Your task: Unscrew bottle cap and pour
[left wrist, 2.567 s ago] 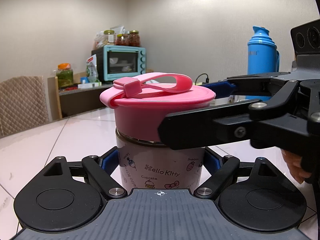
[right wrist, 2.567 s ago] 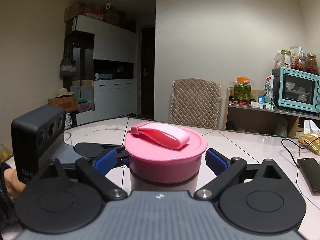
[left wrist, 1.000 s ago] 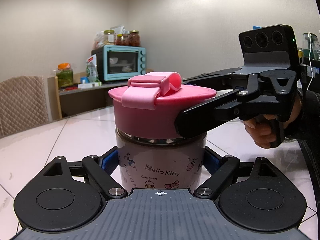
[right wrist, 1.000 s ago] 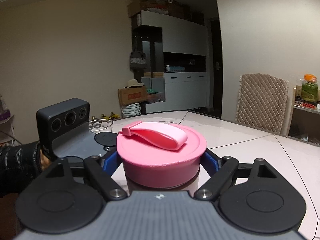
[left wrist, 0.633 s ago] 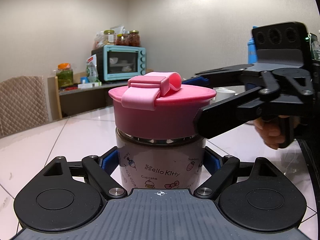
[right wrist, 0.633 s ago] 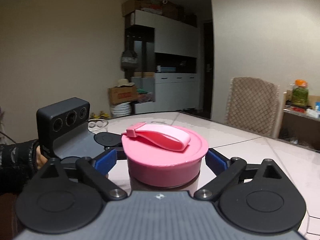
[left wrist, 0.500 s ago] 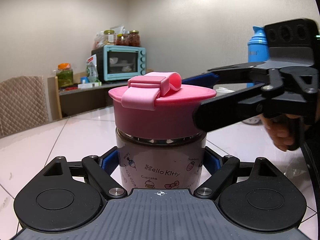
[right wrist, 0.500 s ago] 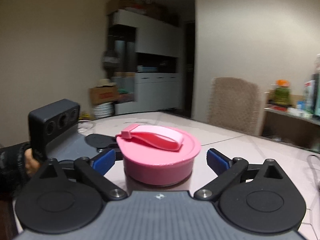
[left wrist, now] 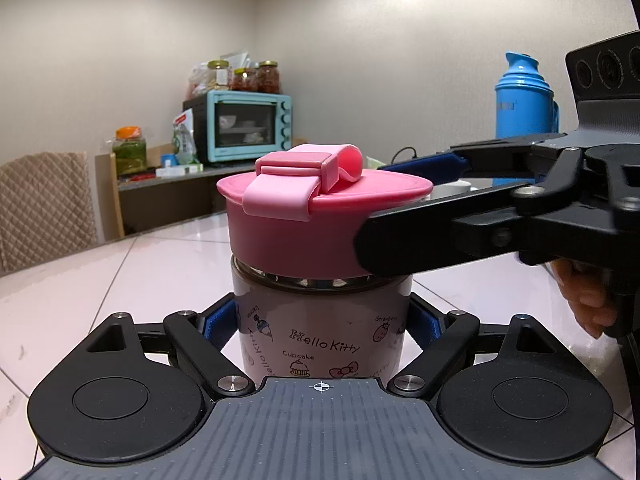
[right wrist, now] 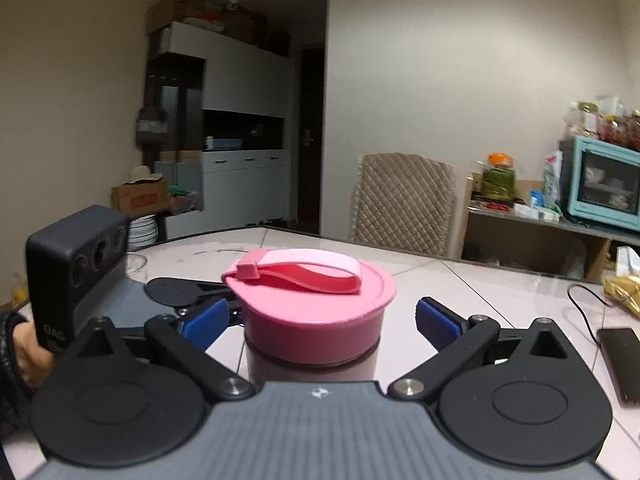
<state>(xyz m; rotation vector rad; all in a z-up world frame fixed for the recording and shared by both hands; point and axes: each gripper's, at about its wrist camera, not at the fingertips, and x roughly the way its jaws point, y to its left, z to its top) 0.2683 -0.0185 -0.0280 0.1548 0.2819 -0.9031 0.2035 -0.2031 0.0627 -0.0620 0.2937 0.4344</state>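
Note:
A Hello Kitty bottle (left wrist: pixel 322 332) with a wide pink cap (left wrist: pixel 296 236) and a pink strap stands on the white table. My left gripper (left wrist: pixel 322 324) is shut on the bottle's body below the cap. My right gripper (right wrist: pixel 318 318) is open around the pink cap (right wrist: pixel 316 320), its blue pads (right wrist: pixel 438 322) apart from the cap's sides. In the left wrist view the right gripper (left wrist: pixel 404 204) comes in from the right at cap height. The left gripper's camera block (right wrist: pixel 76 272) shows at the left of the right wrist view.
A blue thermos (left wrist: pixel 524 96) stands at the back right. A teal toaster oven (left wrist: pixel 244 128) with jars sits on a shelf behind. A quilted chair (right wrist: pixel 404 204) stands at the table's far edge. A phone (right wrist: pixel 620 364) and cable lie at right.
My right gripper opened off the cap and swung back round it, after turning the cap; the strap now points another way. The left gripper and bottle have not moved.

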